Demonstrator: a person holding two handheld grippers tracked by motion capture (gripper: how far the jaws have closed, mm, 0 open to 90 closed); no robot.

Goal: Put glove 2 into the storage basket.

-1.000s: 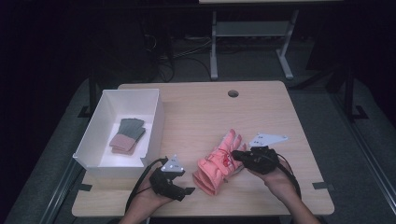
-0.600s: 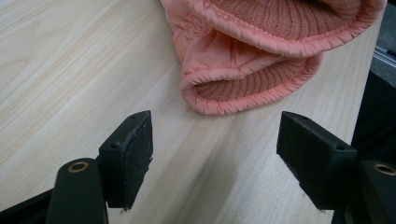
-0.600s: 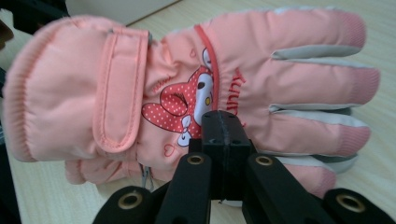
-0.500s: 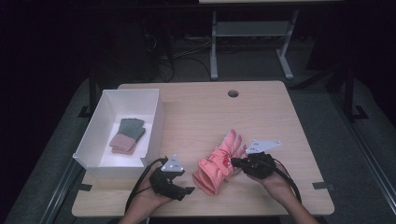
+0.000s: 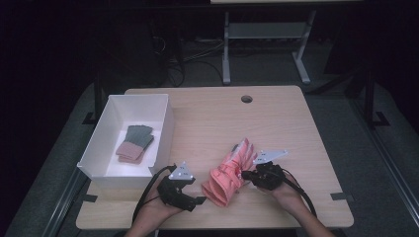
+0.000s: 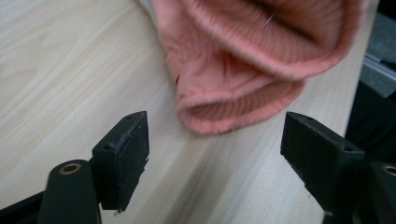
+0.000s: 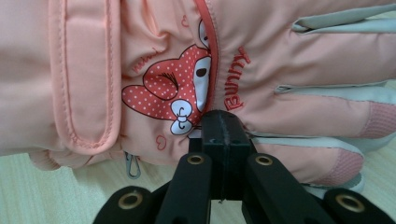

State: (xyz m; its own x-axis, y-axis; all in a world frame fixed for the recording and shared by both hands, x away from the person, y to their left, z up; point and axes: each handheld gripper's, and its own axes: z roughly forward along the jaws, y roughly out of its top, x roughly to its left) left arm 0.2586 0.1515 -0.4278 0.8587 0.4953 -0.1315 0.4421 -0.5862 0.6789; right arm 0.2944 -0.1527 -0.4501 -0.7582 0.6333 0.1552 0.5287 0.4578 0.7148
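Two grippers and one pink glove on the light wooden desk, near its front edge; the glove lies between the two hands, its ribbed cuff toward the left gripper and its fingers pointing away toward the desk's far side. Left gripper: held low at the front edge, fingers wide apart and just lately opened a little further, the cuff's rim lying on the desk just ahead of them, untouched by either pad. Right gripper: at the glove's right flank, fingers pressed together with no gap, their tip against the glove's edge just below a printed rabbit with a bow; whether fabric is pinched between them cannot be told. One white box, open-topped, at the desk's left side, well apart from the glove, holding folded cloths, dark green and dusty pink
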